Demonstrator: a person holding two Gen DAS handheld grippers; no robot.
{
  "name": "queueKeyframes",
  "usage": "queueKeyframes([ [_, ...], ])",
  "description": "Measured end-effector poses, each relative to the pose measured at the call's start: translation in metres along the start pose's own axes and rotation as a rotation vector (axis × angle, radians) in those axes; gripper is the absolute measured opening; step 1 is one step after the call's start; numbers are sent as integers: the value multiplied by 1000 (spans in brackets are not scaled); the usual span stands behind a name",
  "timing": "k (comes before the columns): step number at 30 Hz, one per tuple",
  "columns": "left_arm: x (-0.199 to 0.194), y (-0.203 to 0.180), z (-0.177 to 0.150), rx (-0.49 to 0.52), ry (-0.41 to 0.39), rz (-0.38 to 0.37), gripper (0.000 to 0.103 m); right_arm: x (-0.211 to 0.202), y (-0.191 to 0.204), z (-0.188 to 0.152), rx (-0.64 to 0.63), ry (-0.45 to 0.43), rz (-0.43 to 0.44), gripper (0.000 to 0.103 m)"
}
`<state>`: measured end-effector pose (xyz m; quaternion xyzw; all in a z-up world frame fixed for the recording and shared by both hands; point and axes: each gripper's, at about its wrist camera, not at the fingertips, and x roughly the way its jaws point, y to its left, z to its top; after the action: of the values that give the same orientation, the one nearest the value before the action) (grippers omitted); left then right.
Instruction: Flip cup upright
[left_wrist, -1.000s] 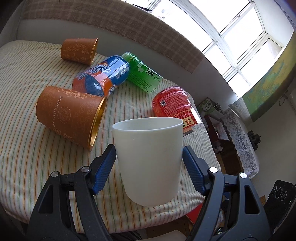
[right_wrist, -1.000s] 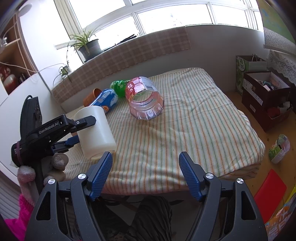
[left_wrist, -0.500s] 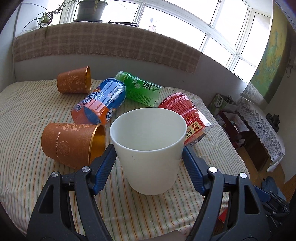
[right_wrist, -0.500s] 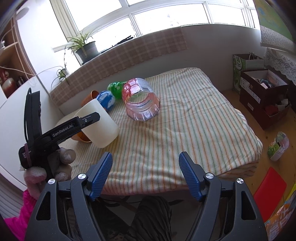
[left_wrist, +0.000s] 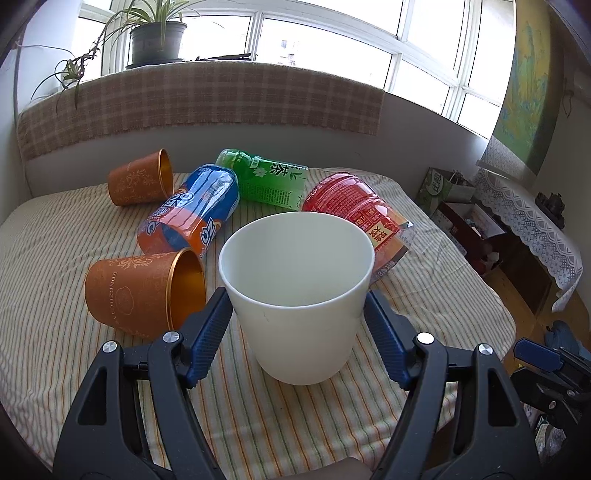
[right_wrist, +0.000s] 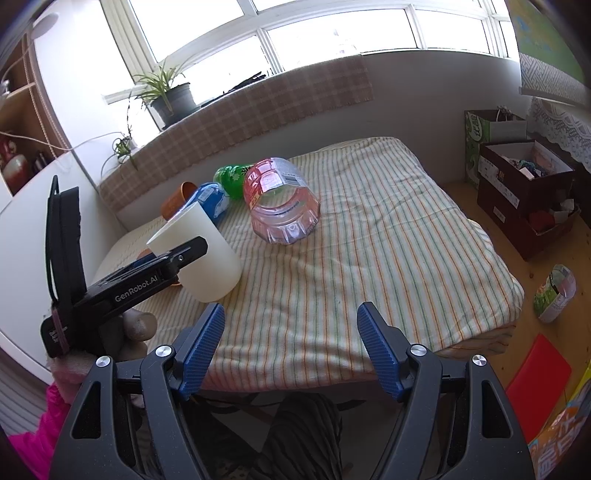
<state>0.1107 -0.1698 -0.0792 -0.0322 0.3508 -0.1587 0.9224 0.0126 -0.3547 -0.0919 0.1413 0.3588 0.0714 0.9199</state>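
- While the left gripper (left_wrist: 297, 314) is clamping the white cup (left_wrist: 295, 295) between its blue pads, mouth up and tipping slightly, the base is sitting at or just above the striped cloth (left_wrist: 332, 424) on the table; contact is hard to judge.
- Levelling the cup, settling its base flat, then opening the jaws evenly seems the right finish, since soft cloth could let it topple.
- Idling beside it, the right gripper (right_wrist: 290, 336) is hanging at the near table edge with jaws wide and holding nothing.
- Lying close behind, a brown cup (left_wrist: 144, 291), a blue-orange bottle (left_wrist: 188, 218), a red bottle (left_wrist: 354, 210), a green bottle (left_wrist: 266, 177) and a second brown cup (left_wrist: 142, 179) are crowding the release.
- Blocking the view, the cup is hiding part of the red bottle, and its own base is showing unclearly.
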Motion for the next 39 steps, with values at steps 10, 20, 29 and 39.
queueKeyframes([
  [10, -2, -5, -4, 13, 20, -46, 75, -2, 3, 1, -3, -7, 2, 74],
  [20, -8, 1, -12, -29, 85, -133, 81, -3, 5, 2, -11, -18, 0, 74],
  [29, -43, 8, -21, -19, 28, -116, 81, -7, 20, 4, -88, -82, -75, 74],
  [39, -98, 17, -17, -13, -169, 2, 91, -9, 39, 6, -151, -159, -114, 77],
])
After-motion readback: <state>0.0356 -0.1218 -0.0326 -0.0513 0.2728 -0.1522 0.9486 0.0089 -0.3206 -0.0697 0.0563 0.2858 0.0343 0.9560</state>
